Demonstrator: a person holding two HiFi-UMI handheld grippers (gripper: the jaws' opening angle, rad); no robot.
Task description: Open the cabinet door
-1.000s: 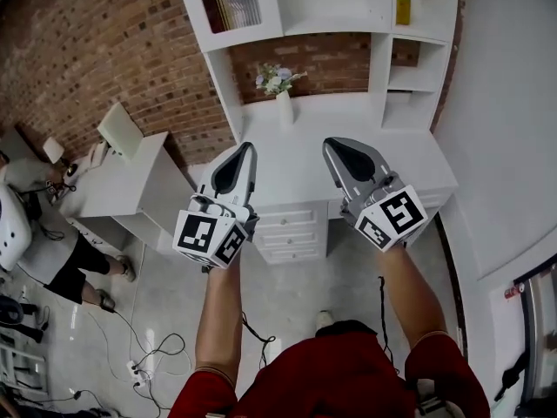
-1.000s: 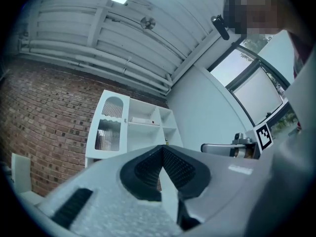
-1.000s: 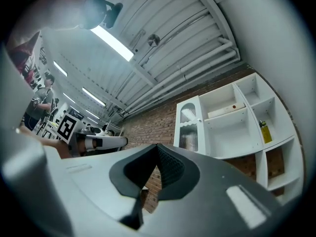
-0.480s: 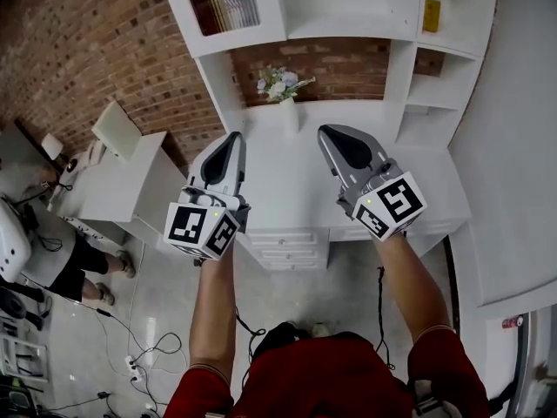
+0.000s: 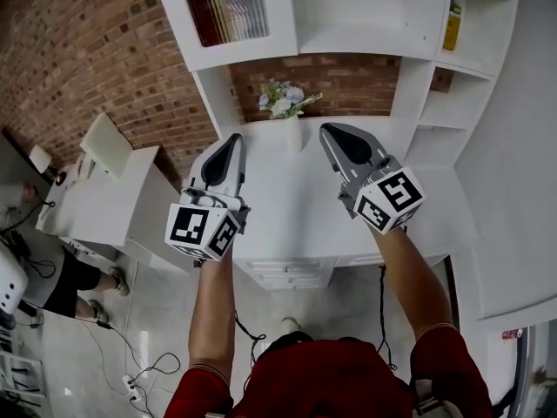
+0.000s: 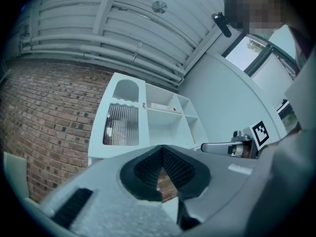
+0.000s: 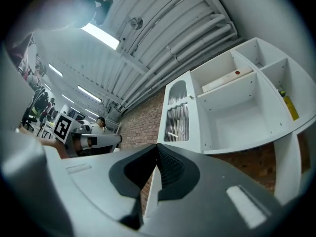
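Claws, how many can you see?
2. The left claw is over the white desk, left of the flower vase; the right claw is right of it. None seems hidden.

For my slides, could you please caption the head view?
Both shut, left tool and right tool hover above a white desk below the closed cabinet door.

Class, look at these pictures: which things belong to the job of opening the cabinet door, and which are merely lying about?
Belongs to the job:
- ribbed-glass cabinet door, which looks closed
- left gripper, shut, empty
- right gripper, shut, empty

Merely about:
- vase of flowers
- yellow bottle
- drawers
- cables
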